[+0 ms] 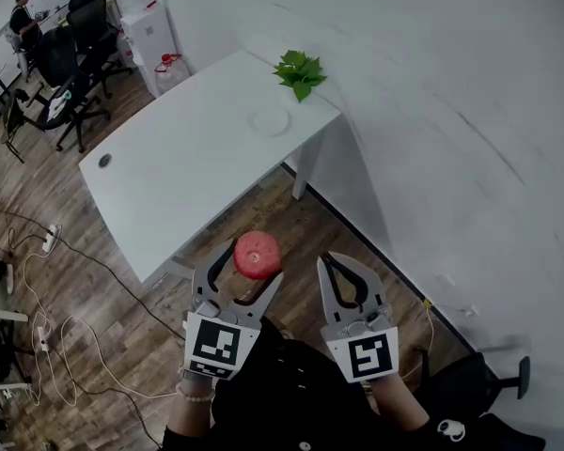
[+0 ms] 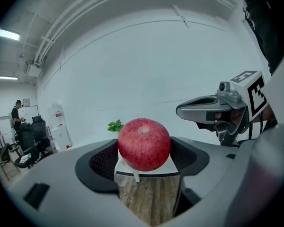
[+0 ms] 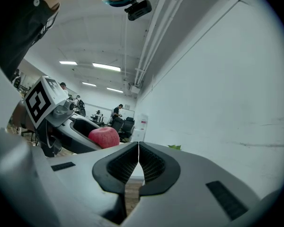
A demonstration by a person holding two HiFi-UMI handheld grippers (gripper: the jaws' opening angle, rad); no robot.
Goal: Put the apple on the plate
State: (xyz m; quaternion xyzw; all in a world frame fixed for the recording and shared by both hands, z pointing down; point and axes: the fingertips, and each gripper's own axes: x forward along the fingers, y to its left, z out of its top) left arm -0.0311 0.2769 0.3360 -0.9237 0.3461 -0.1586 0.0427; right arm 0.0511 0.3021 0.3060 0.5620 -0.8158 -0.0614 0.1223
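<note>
The apple [image 1: 257, 255] is already taken up: it sits squeezed between the two jaws of the left hand-held gripper [image 1: 251, 263], low in the middle of the head view, in the air over the wooden floor [image 1: 94, 280] and short of the near edge of the white bench [image 1: 188, 167]. From the left gripper view the red fruit [image 2: 144, 144] fills the gap between the dark pads, one pad pressed to each side.

The plate [image 1: 269, 120] is white on white and easy to miss. It lies in the upper middle of the frame, near the far end of the bench, just beside a small leafy plant [image 1: 300, 72], and it looks bare. Apple and plate are well apart, so I'd judge this to be the carrying step, with the placing not yet begun. The next move calls for a long reach up the frame across the benchtop, bringing the apple down over the plate's middle before the jaws part, gently enough that the round fruit does not roll off the shallow rim.

The right hand-held gripper [image 1: 343, 275] has its jaws together on nothing, as the right gripper view shows [image 3: 138, 160]. Both grippers are held side by side close before the person's body, pointing up the frame toward the bench, the left a little ahead.
</note>
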